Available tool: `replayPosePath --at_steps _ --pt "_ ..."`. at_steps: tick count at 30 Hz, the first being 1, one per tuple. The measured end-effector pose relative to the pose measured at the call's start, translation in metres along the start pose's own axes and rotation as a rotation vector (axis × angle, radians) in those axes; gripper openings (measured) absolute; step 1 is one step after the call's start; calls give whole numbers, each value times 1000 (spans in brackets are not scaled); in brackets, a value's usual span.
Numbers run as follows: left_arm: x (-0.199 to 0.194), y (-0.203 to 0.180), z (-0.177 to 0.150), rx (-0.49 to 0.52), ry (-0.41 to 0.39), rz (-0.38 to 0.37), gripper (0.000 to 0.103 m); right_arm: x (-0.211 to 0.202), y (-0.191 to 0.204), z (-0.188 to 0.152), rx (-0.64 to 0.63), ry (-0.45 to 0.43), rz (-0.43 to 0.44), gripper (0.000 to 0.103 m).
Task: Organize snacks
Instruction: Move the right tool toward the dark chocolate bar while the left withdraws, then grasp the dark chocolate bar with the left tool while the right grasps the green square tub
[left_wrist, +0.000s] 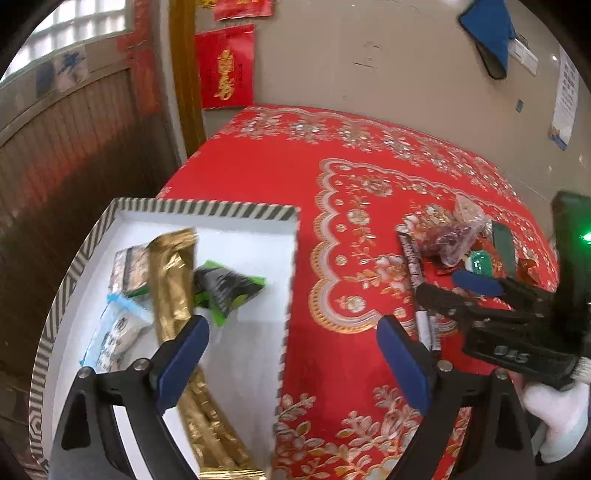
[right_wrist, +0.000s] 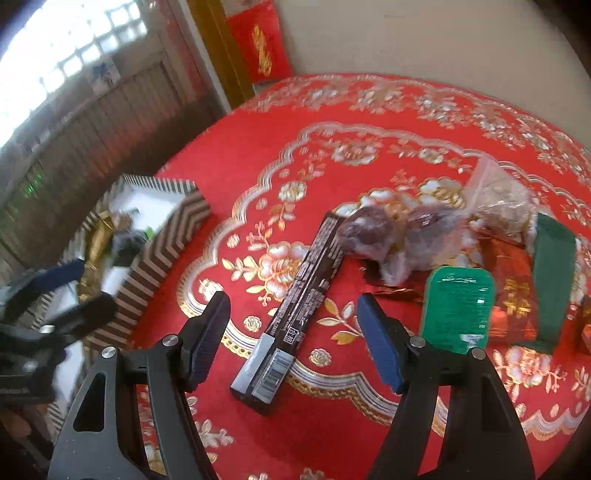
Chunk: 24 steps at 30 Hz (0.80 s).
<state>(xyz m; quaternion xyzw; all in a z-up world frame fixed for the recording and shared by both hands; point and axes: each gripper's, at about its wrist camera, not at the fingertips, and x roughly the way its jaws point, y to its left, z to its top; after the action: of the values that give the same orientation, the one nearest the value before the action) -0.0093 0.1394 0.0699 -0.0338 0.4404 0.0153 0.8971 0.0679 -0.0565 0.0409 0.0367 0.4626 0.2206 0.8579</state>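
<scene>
Several snacks lie loose on the red floral worktop (right_wrist: 280, 155): a long dark bar (right_wrist: 295, 306) in the middle, clear-wrapped dark red sweets (right_wrist: 402, 236) beyond it, a green packet (right_wrist: 458, 310) and a dark green bar (right_wrist: 550, 280) to the right. More sit in the striped box (left_wrist: 207, 211) at the worktop's left edge, among them a gold packet (left_wrist: 171, 280), a green-and-black pouch (left_wrist: 229, 290) and a pale blue-edged packet (left_wrist: 118, 332). Right tongs (right_wrist: 293, 339) hang wide apart above the near end of the dark bar, gripping nothing. Left tongs (left_wrist: 293, 354) spread wide over the box's right rim, empty.
</scene>
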Motion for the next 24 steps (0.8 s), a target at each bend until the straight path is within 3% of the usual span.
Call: replayPosePath --at_steps 4,9,13,22,24 --pt "6 -25 11 57 20 -8 94 -36 -16 1 37 -77 1 72" --pt "29 -60 24 105 72 -25 94 -67 -52 -2 112 -108 -37 72" --pt "53 -83 28 123 139 -40 94 -74 -70 -6 146 -111 -60 72" --pt "84 -104 28 128 189 -53 94 -74 -89 -18 186 -105 -53 72" --pt "88 -106 27 131 197 -63 85 -73 -89 -19 189 -106 -46 72"
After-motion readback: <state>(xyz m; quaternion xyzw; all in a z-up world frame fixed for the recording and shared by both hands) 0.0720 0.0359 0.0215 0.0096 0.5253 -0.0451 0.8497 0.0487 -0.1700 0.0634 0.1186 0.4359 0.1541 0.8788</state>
